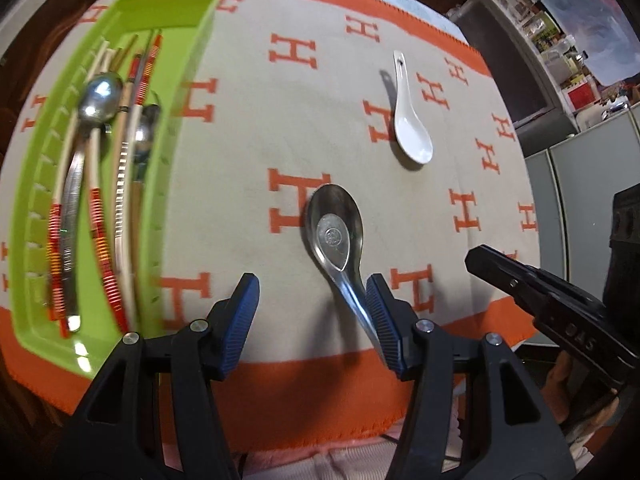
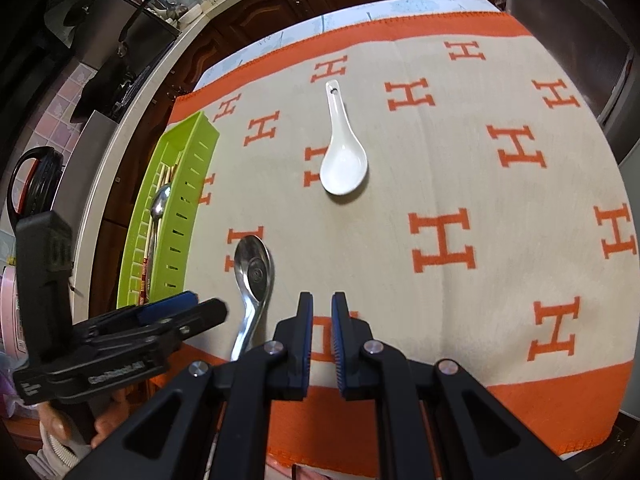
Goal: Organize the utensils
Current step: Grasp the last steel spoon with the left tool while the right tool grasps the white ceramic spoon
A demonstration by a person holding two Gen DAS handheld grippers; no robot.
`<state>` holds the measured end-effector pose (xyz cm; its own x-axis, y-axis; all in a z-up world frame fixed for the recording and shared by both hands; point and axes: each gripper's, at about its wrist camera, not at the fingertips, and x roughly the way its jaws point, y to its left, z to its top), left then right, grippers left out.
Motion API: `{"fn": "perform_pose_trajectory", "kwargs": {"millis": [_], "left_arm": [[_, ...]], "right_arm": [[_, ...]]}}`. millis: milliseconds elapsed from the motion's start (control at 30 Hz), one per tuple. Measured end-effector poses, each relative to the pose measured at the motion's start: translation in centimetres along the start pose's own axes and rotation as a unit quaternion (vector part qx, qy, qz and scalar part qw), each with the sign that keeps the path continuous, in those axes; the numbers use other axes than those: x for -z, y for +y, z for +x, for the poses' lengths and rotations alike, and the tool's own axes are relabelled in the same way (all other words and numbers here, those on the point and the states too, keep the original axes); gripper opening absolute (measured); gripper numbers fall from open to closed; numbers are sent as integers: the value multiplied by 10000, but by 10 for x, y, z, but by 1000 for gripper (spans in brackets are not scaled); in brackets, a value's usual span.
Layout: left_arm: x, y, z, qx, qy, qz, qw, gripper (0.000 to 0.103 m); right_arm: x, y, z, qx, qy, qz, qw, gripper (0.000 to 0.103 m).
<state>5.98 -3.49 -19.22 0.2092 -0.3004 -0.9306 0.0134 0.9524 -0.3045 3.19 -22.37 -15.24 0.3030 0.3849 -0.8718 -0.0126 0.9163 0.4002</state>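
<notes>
While I scan from the left edge of the bench, the long lime-green plastic tray (image 1: 180, 92) comes first, lying on the beige cloth with orange H letters (image 1: 248, 128). It already holds a steel spoon (image 1: 94, 108), what looks like a second spoon bowl beside it, and several pale chopsticks with red and orange banded ends (image 1: 102, 236), all laid lengthwise. I judge that part of the sorting done.

Next comes my left tool (image 1: 312, 312), its blue ribbed pads (image 1: 246, 304) spread wide apart and gripping nothing. The shiny steel soup spoon (image 1: 336, 228) lies on the cloth with its bowl pointing away from me; its handle runs back along the inside of the right-hand pad, touching it or very nearly so, I cannot tell which. It sits just right of the tray, so I judge it the piece in hand now: the pads need to close across the handle before I carry it left.

Farther out and to the right lies the white ceramic soup spoon (image 2: 344, 160), bowl toward me, well apart from both tools and untouched.

Rightmost, my right tool (image 2: 322, 320) hovers over the near orange border with its pads almost together, only a slim gap between them, gripping nothing.

Two spoons remain outside the tray.
</notes>
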Motion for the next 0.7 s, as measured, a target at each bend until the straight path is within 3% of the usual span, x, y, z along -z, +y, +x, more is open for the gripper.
{"fn": "perform_pose_trajectory", "kwargs": {"millis": [200,433,467,533,600,700], "left_arm": [[-10,6,24,-134,-95,-192,9997,53],[-17,-12,35,-565,-377,190,9975,52],[-17,-16,37,-669,-410,283,9965,49],[-18,-22,39,-852,-492,428,9942,22],[-20,-23,40,-729,-505,435,9951,5],[-22,-23,41,-592,-566,363,9960,3]], "right_arm": [[-1,-12,4,-72,31,58,10000,9],[-7,-22,15,-138,146,154,9997,9],[-8,-23,16,-142,159,160,9996,9],[-9,-24,19,-157,181,167,9996,9],[-10,-24,20,-159,191,166,9996,9],[-16,-26,21,-131,179,163,9996,9]]}}
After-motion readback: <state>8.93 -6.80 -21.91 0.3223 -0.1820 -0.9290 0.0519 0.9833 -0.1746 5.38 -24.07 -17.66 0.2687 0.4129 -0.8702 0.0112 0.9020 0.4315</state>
